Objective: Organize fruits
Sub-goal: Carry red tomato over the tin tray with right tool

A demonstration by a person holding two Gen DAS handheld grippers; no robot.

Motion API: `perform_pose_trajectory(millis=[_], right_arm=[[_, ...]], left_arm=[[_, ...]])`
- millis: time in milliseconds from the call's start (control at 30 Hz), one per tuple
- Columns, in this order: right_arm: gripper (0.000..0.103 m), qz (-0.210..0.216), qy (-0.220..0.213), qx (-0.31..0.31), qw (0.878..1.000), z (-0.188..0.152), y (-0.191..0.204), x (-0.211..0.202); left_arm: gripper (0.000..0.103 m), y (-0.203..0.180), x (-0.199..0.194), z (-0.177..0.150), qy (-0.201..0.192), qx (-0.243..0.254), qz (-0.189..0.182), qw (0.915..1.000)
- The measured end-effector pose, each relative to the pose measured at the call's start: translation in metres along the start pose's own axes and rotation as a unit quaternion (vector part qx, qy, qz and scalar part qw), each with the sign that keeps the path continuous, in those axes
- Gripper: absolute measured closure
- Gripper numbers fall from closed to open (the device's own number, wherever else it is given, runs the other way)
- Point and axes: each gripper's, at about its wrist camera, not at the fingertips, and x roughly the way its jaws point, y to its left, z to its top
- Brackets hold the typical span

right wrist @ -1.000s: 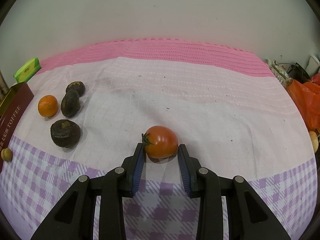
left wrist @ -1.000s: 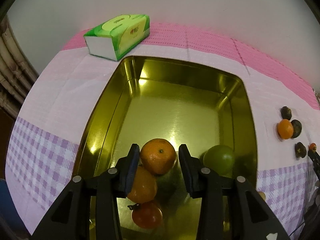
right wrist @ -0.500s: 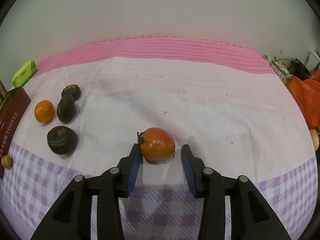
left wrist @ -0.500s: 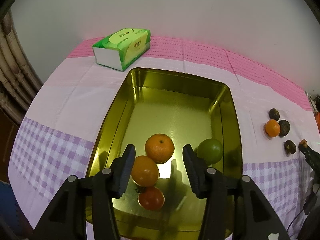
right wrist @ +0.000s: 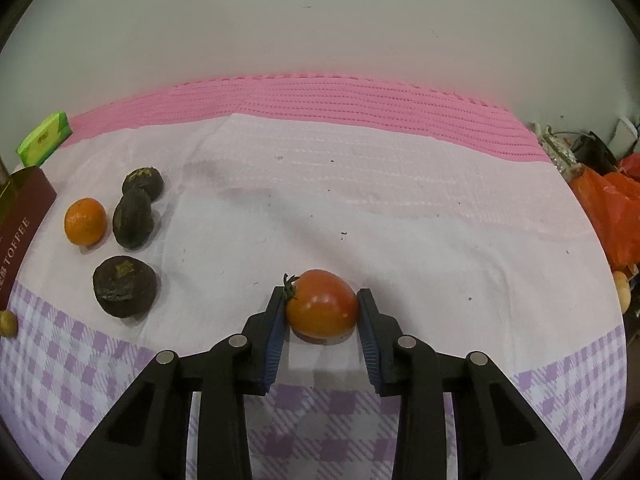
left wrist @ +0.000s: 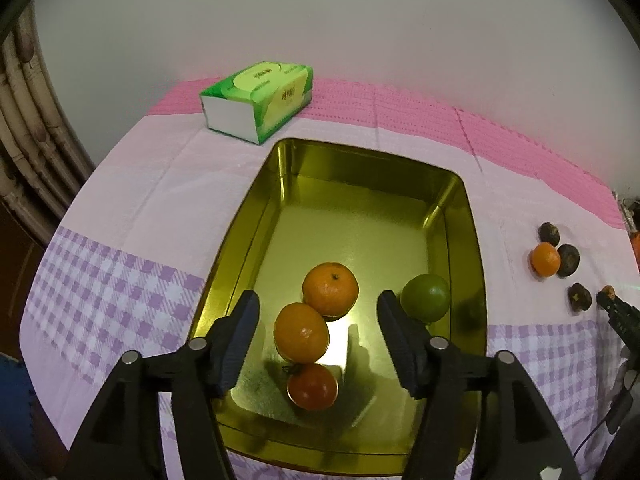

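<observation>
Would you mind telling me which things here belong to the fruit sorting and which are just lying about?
Job:
tin
two oranges and lime in it
tomato between right gripper pads
loose orange
dark fruits
left gripper, open above the tin

Lying about:
tissue pack
orange bag

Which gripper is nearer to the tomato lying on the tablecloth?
Right. The right gripper has its jaws against the tomato; the left gripper hangs open above the gold tin.
</observation>
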Motion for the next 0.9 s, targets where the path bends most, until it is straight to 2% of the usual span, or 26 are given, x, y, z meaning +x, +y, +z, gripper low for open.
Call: perform_pose_trajectory(millis=[100,200,367,467,733,900], right_arm=[[0.068,0.002,-0.006,-0.005,1.000,0.003,0.006,-0.009],[0.068,0.017,-0.017,-0.010,1.000,0.011,0.019,-0.023],[0.068,0.071,-0.036,-0.039,0.996,0.029,0.061,-0.048],[0.068,0.110,-0.046,-0.072,0.990,0.037,0.101,-0.063],[0.068,0.224,-0.054,-0.146,0.962,0.043,0.212,-0.100],[0.068,0.270,-0.043,-0.199,0.941,0.039,0.271,-0.107]], left_arm=[[0.039,0.002,-0.006,0.001,-0.012,0.000,0.007,0.9999],[0.031,0.004,-0.012,0.002,-0.023,-0.006,0.009,0.9997],[0.027,0.010,-0.025,0.003,-0.046,-0.020,0.008,0.9987],[0.021,0.017,-0.031,0.003,-0.051,-0.033,0.014,0.9981],[0.020,0.042,-0.045,0.000,-0.063,-0.077,0.041,0.9941],[0.019,0.064,-0.056,-0.007,-0.066,-0.122,0.064,0.9883]])
